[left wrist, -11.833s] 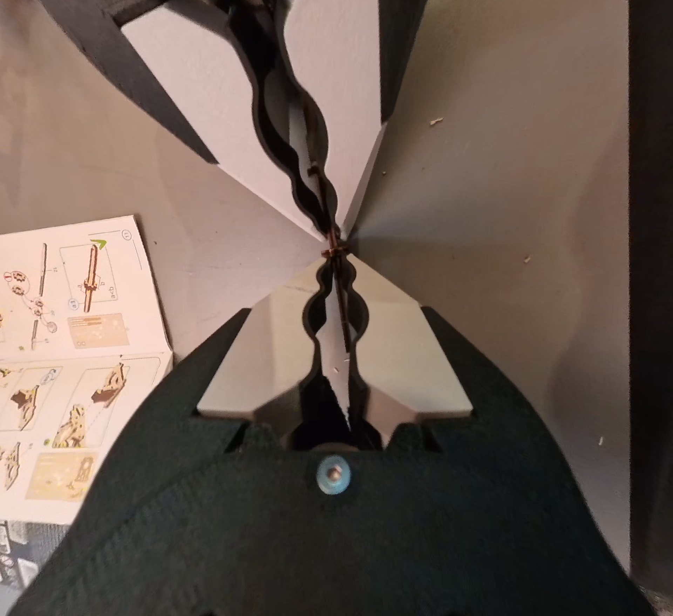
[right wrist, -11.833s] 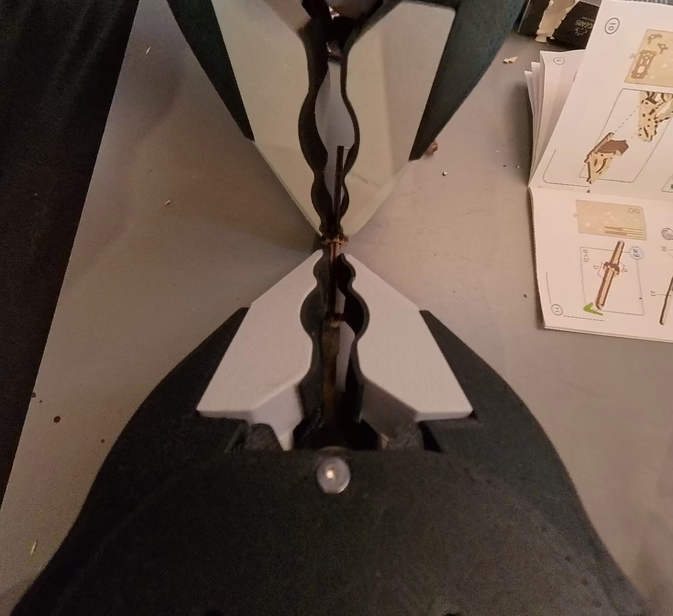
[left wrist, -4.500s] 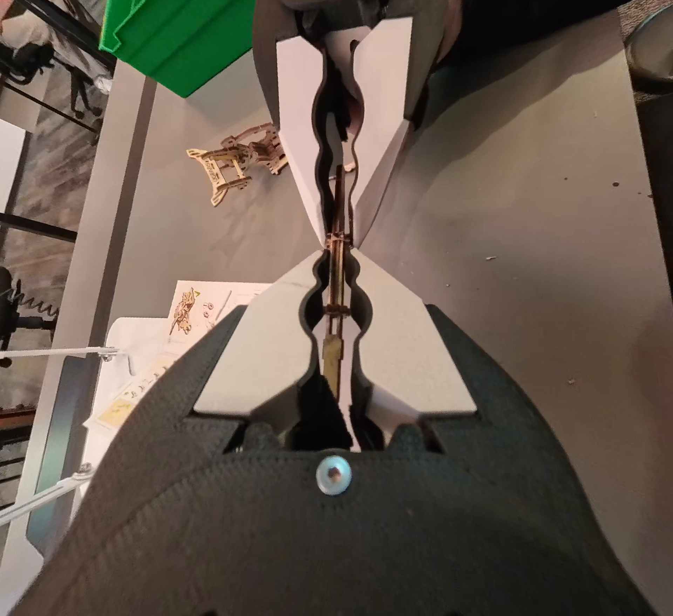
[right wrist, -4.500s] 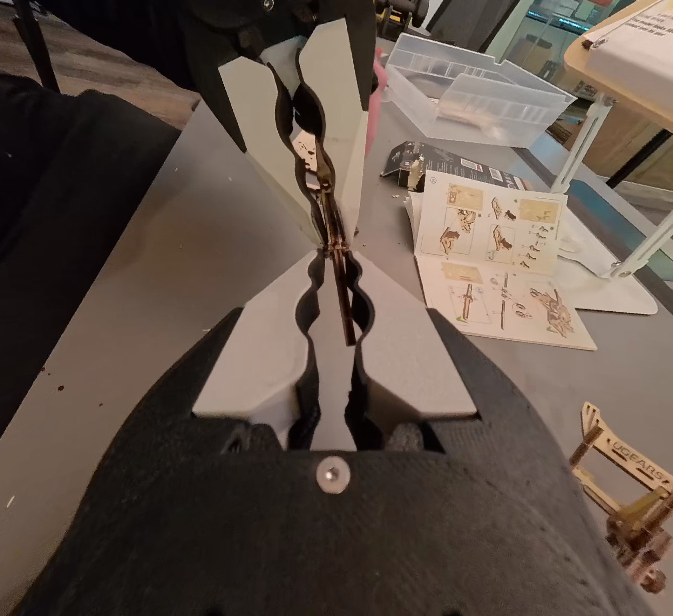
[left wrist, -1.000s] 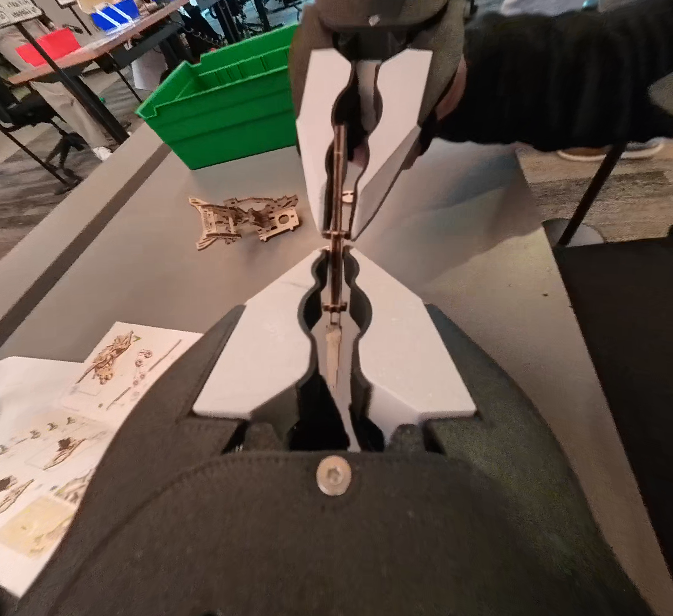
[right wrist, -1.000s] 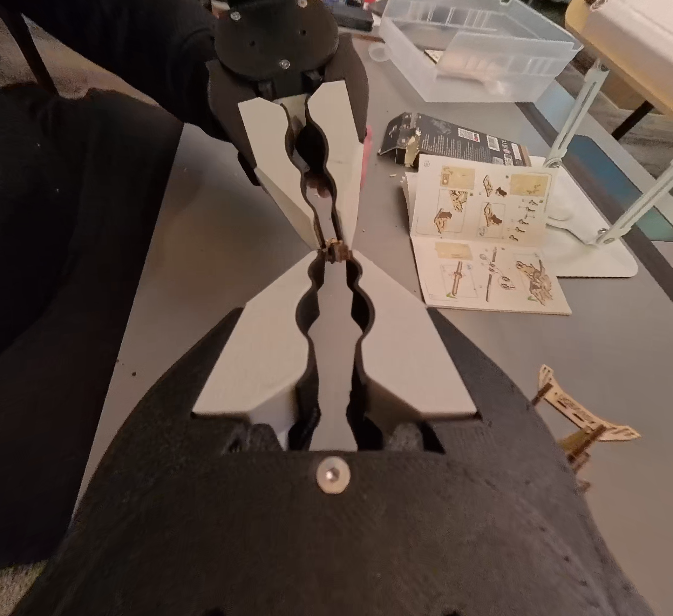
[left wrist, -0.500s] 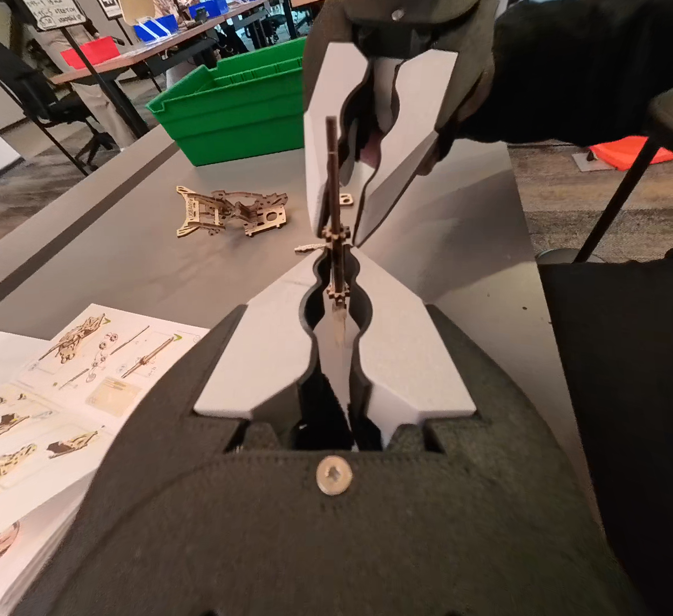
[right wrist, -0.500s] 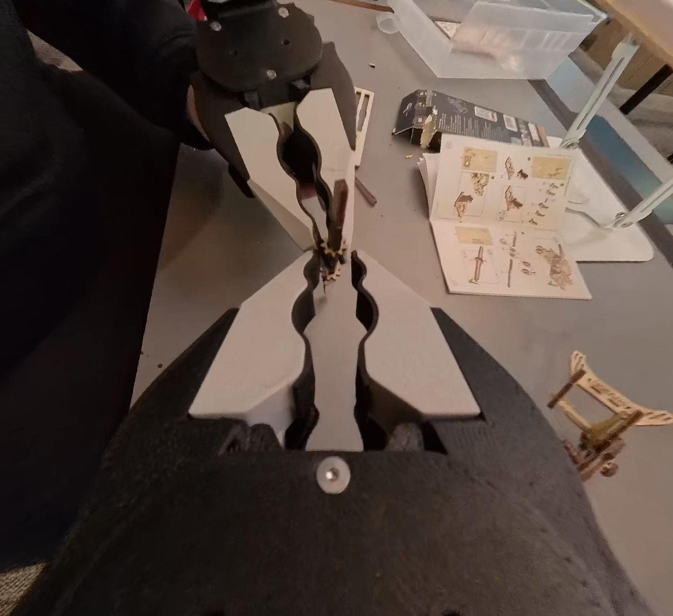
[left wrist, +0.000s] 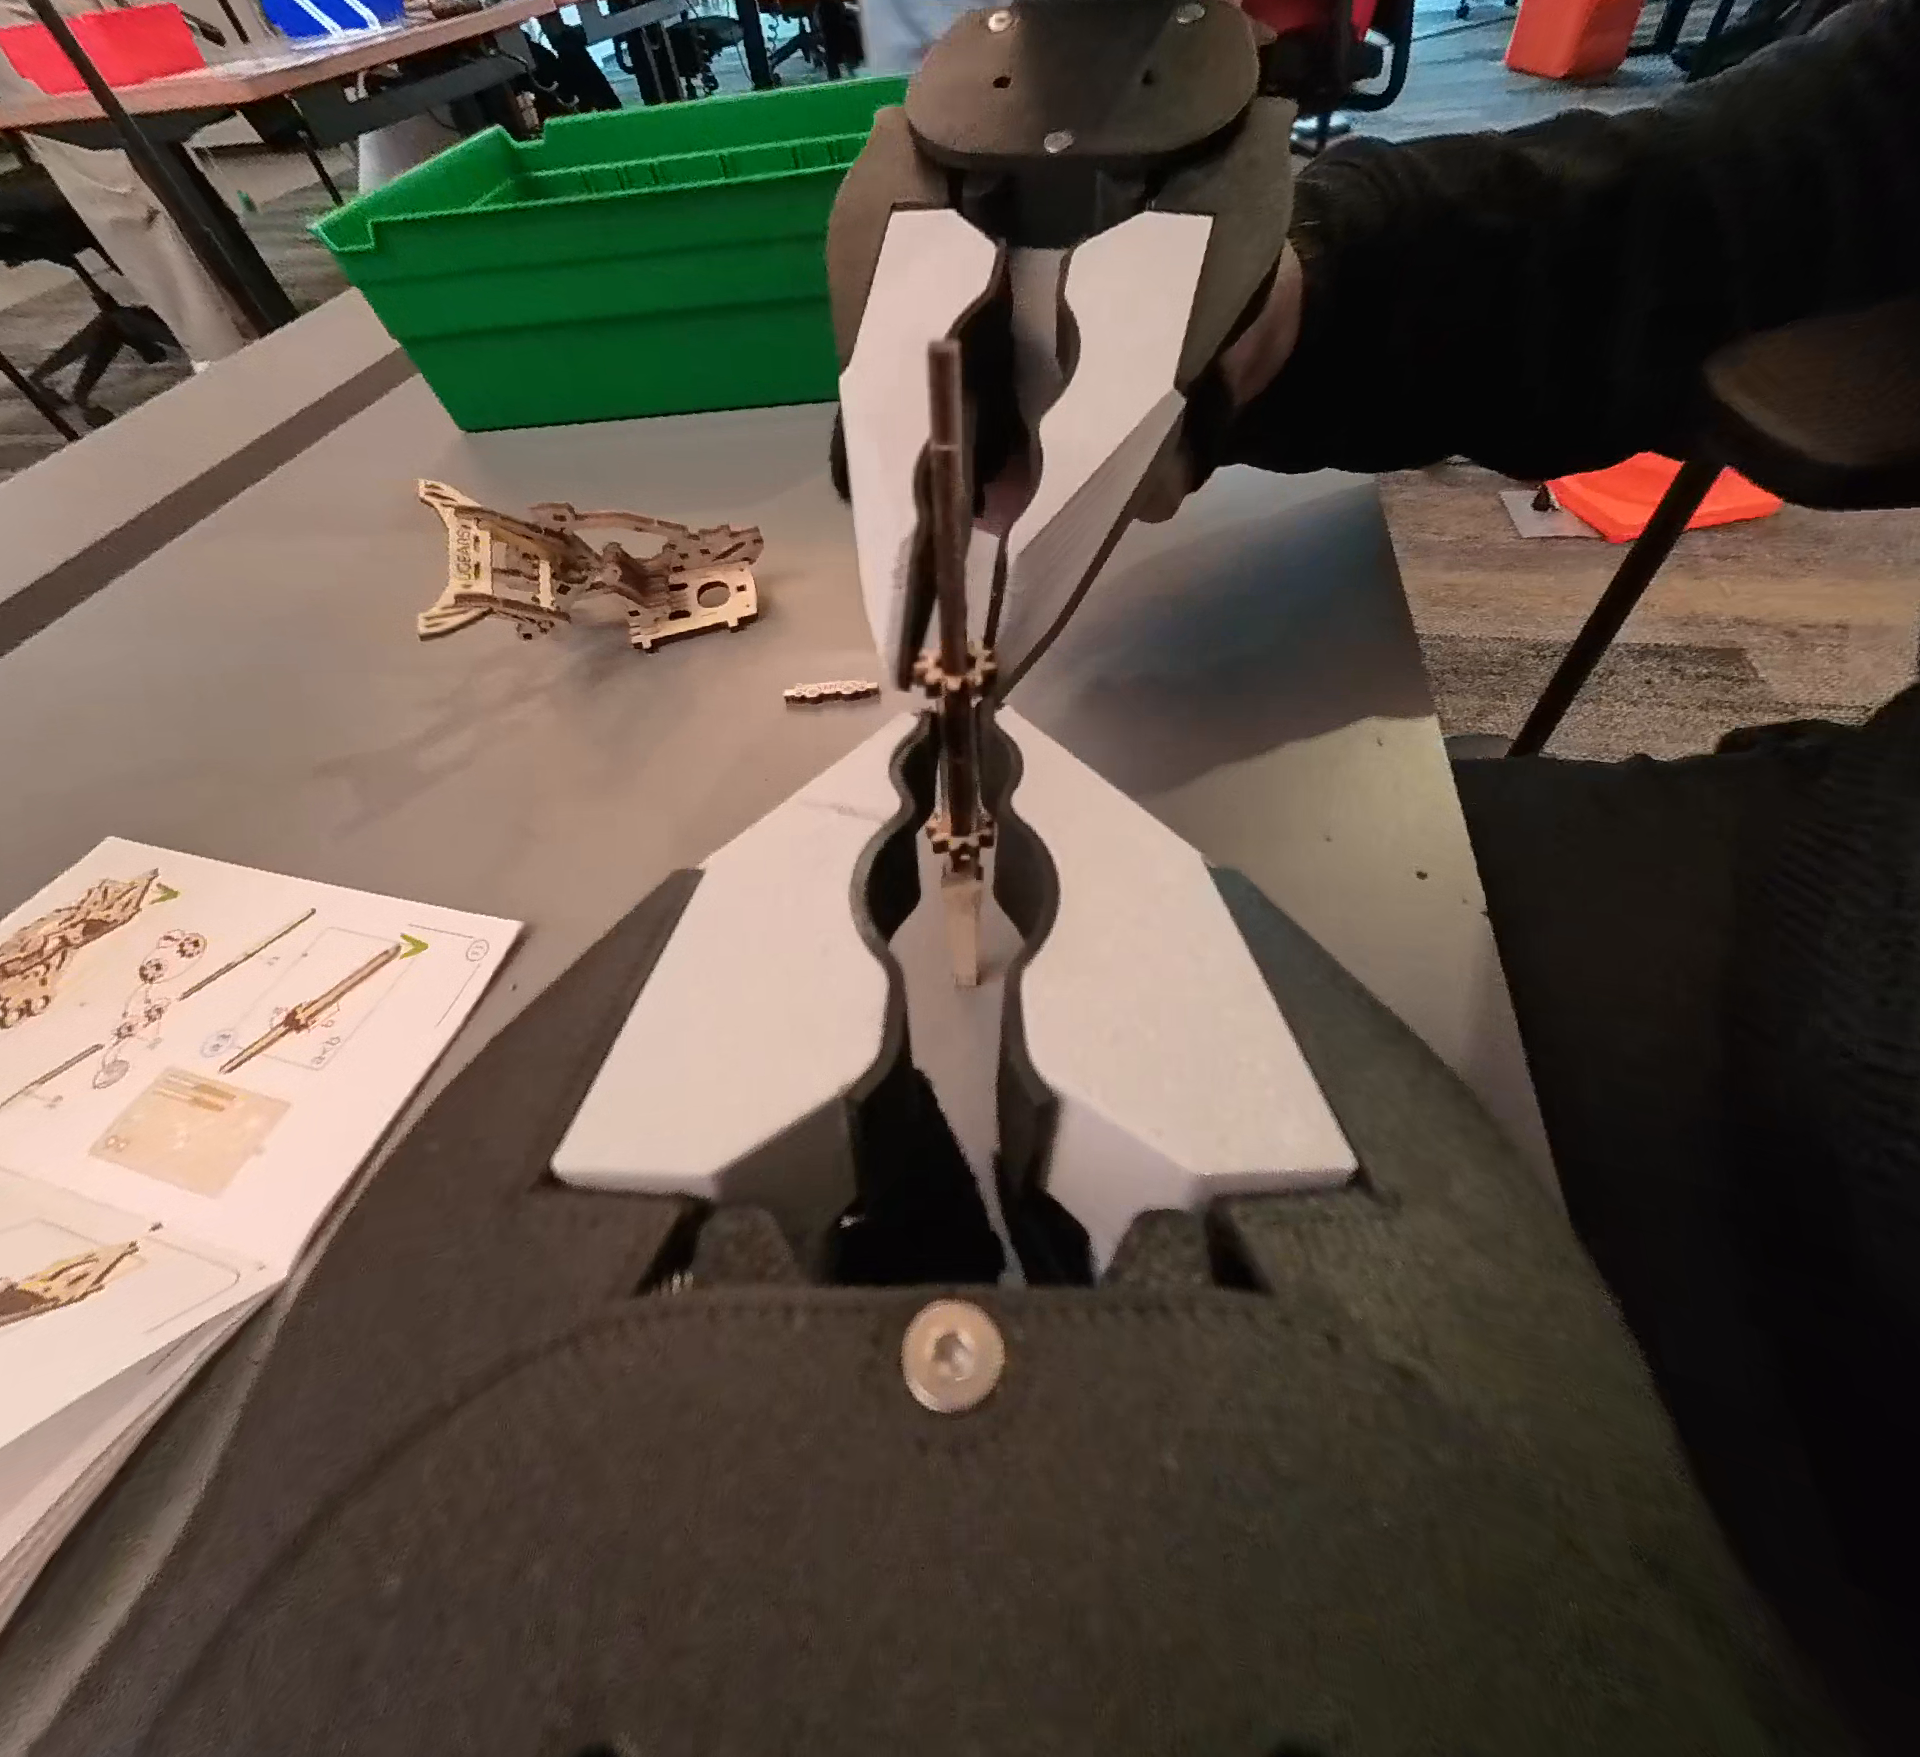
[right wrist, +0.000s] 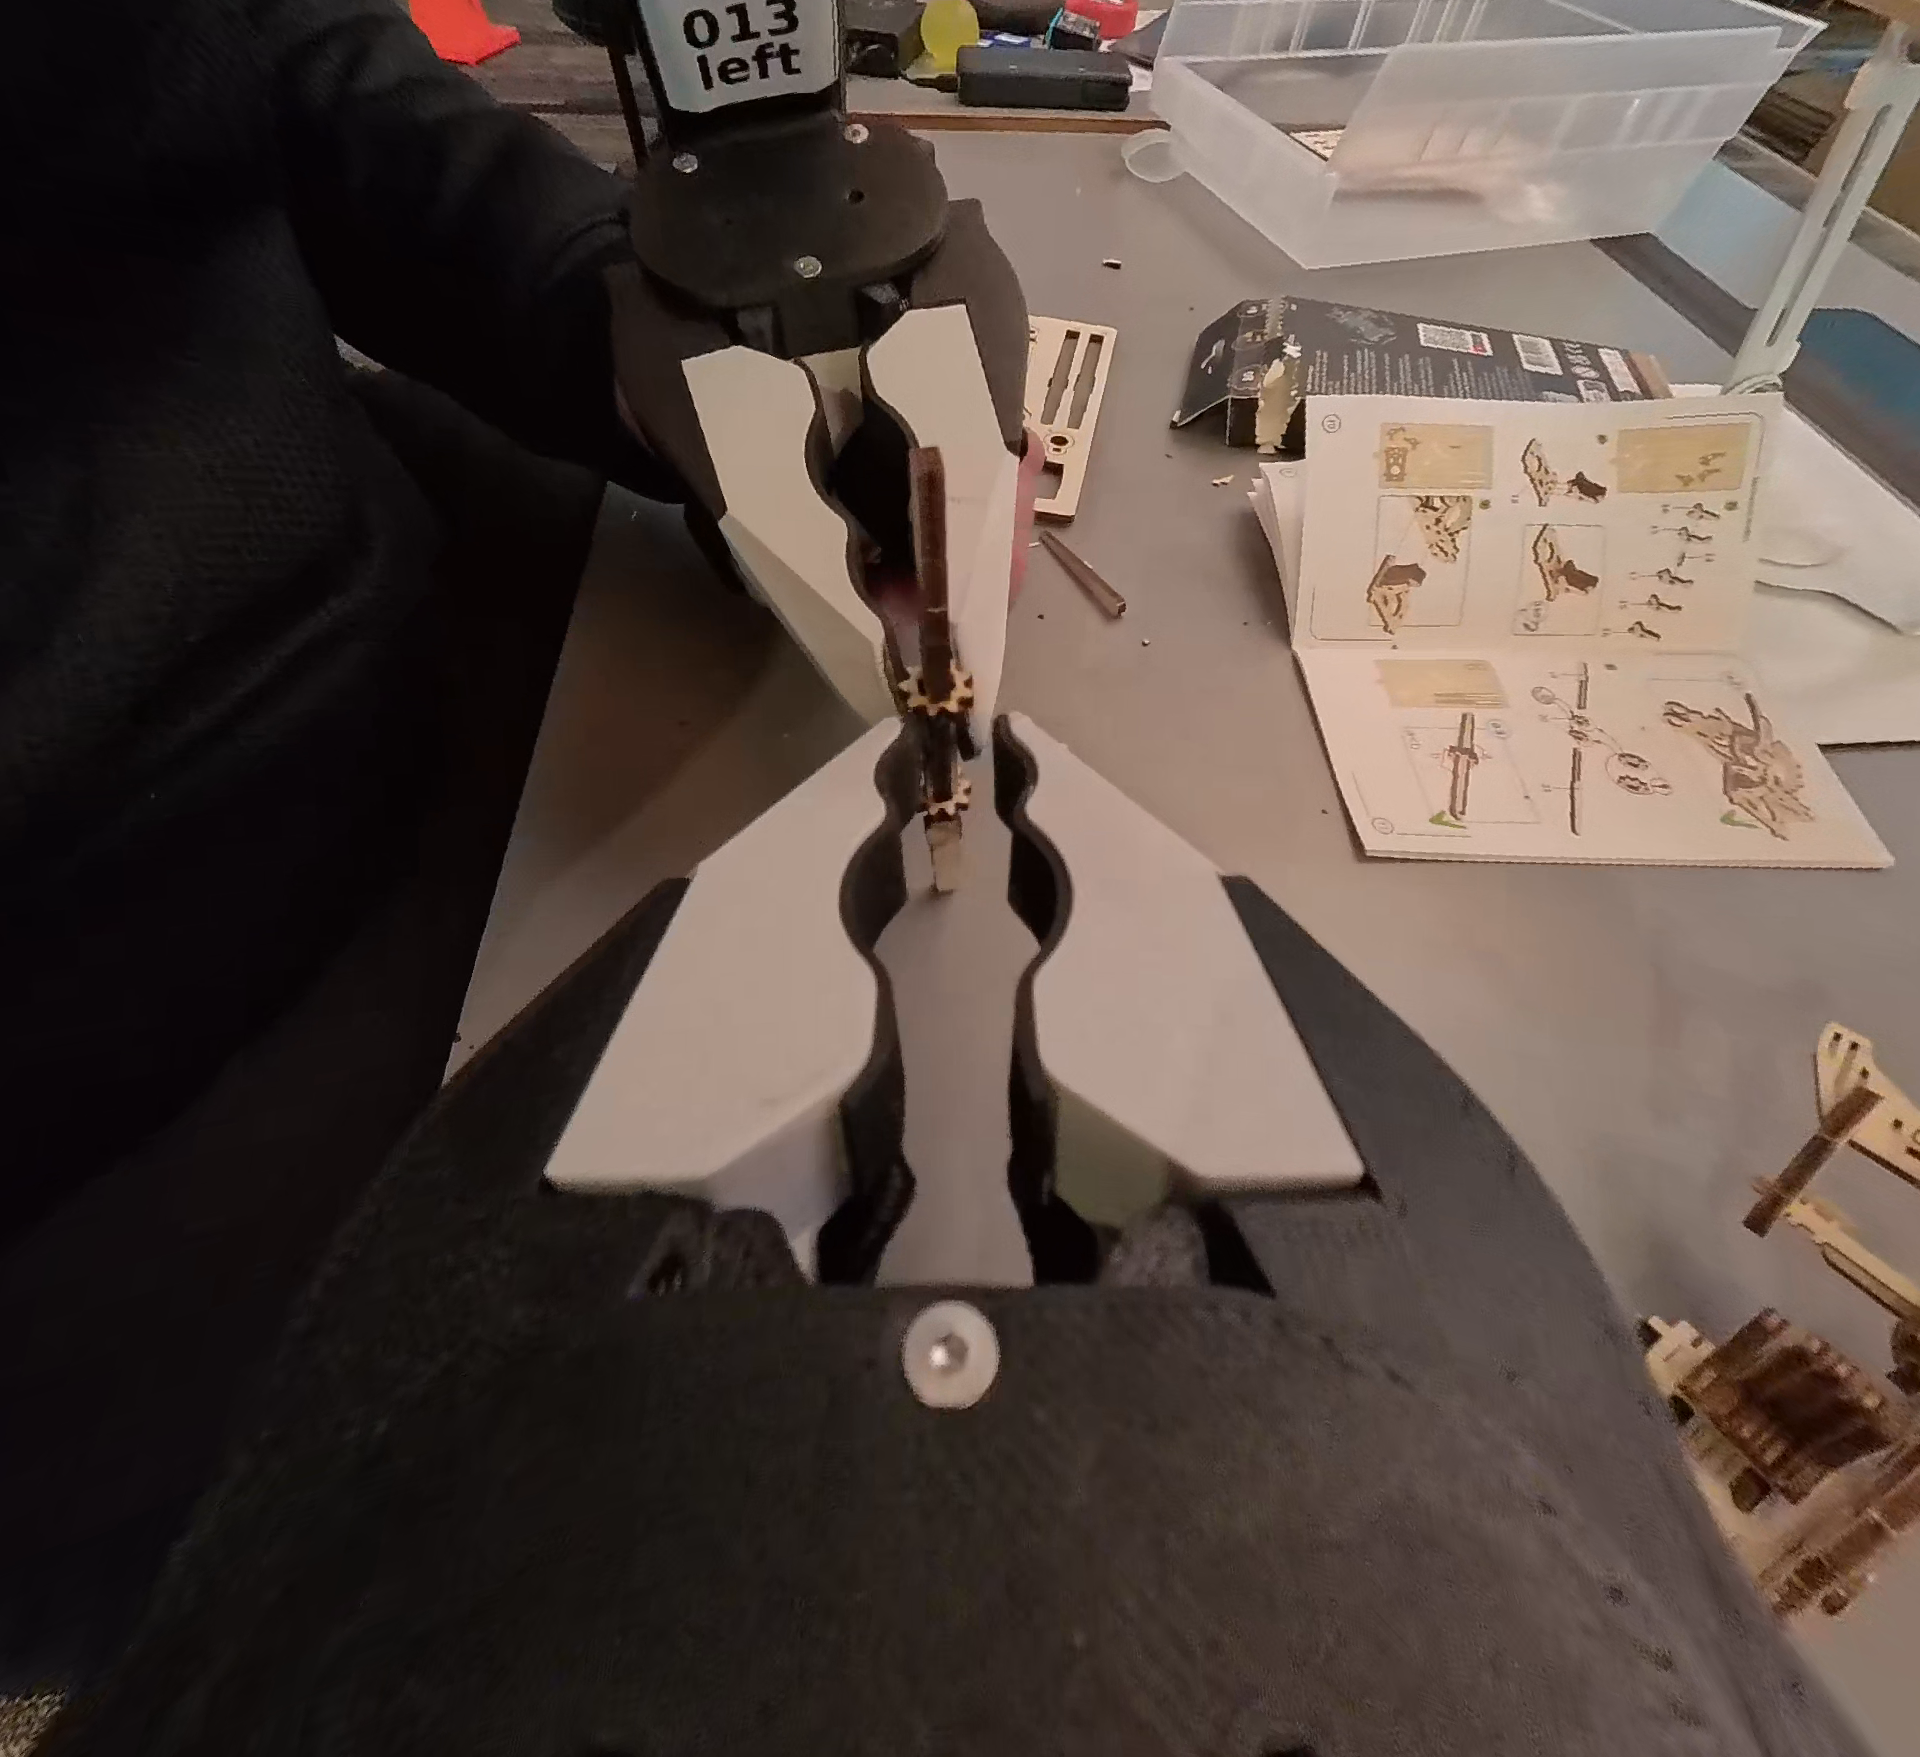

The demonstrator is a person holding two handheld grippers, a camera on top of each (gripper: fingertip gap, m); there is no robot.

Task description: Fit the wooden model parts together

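Wooden axle (left wrist: 954, 627) with two small gears, upright above the table (left wrist: 312, 751), pinched in left gripper (left wrist: 956, 720). Right gripper (right wrist: 961, 741) parted, seemingly clear. Next: seat into half-built frame (left wrist: 582, 569), aligned squarely.

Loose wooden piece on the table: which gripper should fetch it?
Right, probably: the right gripper is open and empty, the left gripper is shut on the geared axle, and the loose piece lies close by.
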